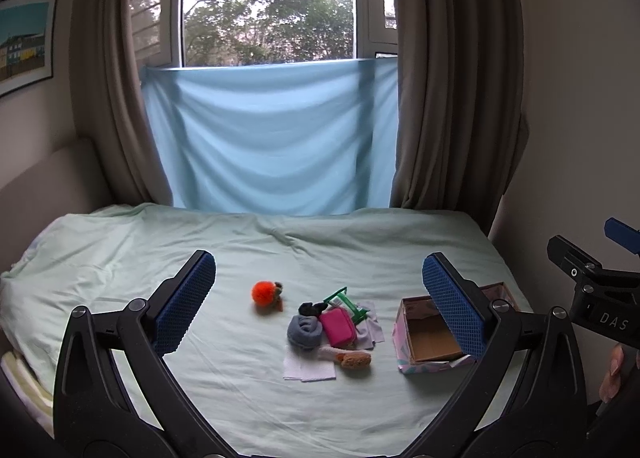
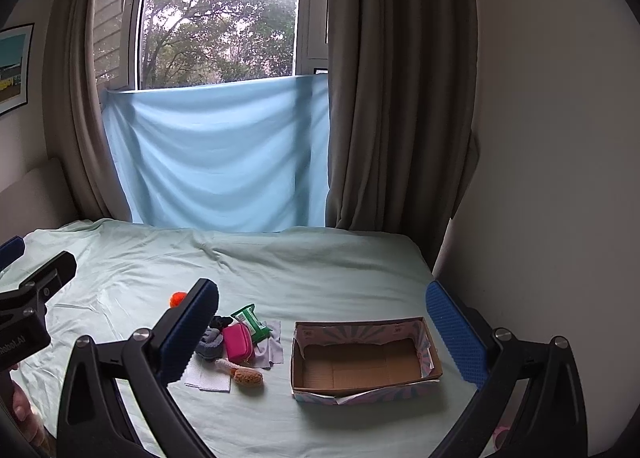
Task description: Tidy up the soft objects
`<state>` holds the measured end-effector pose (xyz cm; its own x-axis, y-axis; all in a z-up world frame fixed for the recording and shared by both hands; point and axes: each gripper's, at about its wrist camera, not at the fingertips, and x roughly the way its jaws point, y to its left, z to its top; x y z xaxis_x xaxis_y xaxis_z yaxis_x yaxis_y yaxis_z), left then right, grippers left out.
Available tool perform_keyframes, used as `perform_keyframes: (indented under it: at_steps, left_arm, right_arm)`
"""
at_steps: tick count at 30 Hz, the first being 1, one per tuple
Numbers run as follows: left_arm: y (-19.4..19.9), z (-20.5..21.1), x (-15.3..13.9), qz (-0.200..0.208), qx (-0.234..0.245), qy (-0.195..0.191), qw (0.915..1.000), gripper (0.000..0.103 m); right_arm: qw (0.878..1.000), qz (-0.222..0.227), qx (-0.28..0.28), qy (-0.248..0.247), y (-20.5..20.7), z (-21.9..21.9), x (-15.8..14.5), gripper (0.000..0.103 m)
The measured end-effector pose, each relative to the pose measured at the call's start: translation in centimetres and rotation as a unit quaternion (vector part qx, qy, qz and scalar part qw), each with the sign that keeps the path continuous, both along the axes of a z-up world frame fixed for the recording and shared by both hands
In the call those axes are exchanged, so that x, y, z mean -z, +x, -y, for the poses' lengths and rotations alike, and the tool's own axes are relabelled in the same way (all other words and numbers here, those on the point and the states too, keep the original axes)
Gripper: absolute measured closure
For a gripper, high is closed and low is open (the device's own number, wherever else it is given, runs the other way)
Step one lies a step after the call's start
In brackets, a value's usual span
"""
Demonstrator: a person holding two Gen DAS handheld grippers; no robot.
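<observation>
On the pale green bed sheet lies a small pile: a rolled grey sock, a dark sock, a pink pouch, a green tissue pack and a brown-tipped plush piece, over white cloths. An orange pom-pom toy sits apart to their left. To the right stands an empty cardboard box. My left gripper hovers open above the bed, short of the pile. My right gripper is open too, with the pile and the box between its fingers' lines.
Brown curtains and a blue cloth hang at the window behind the bed. A wall bounds the bed's right side, a padded headboard the left. A person's fingers show at the frame edge.
</observation>
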<state>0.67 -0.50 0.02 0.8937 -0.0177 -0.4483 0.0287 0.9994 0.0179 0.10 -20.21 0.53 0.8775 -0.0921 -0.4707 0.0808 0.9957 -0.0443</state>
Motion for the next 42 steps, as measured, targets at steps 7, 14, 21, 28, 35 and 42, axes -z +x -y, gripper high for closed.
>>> perform_keyframes:
  at_steps: [7,14,21,28,35,42]
  left_arm:
    - [-0.10,0.17,0.08,-0.002,-0.001,-0.001,1.0000,0.000]
    - [-0.21,0.01,0.16,-0.002,0.001,-0.004,1.0000,0.000]
    - [-0.24,-0.04,0.20,-0.004,0.001,-0.004,1.0000,0.000]
    - [-0.34,0.01,0.37,-0.005,0.001,-0.005,1.0000,0.000]
    - [-0.42,0.03,0.47,-0.005,0.000,-0.005,1.0000,0.000]
    - [-0.35,0.12,0.26,-0.005,0.001,-0.004,1.0000,0.000]
  right_arm:
    - [1.000,-0.002,-0.006,0.001,0.02,-0.01,0.23,0.000]
    - [1.000,-0.002,-0.010,0.002,-0.15,-0.21,0.20,0.000]
    - [1.000,-0.003,-0.012,0.003,-0.21,-0.28,0.30,0.000]
    - [1.000,-0.002,-0.013,0.005,-0.28,-0.32,0.37,0.000]
    - [1.000,-0.003,-0.013,0.005,-0.32,-0.35,0.39,0.000]
    - [1.000,-0.003,-0.013,0.005,-0.34,-0.33,0.38,0.000]
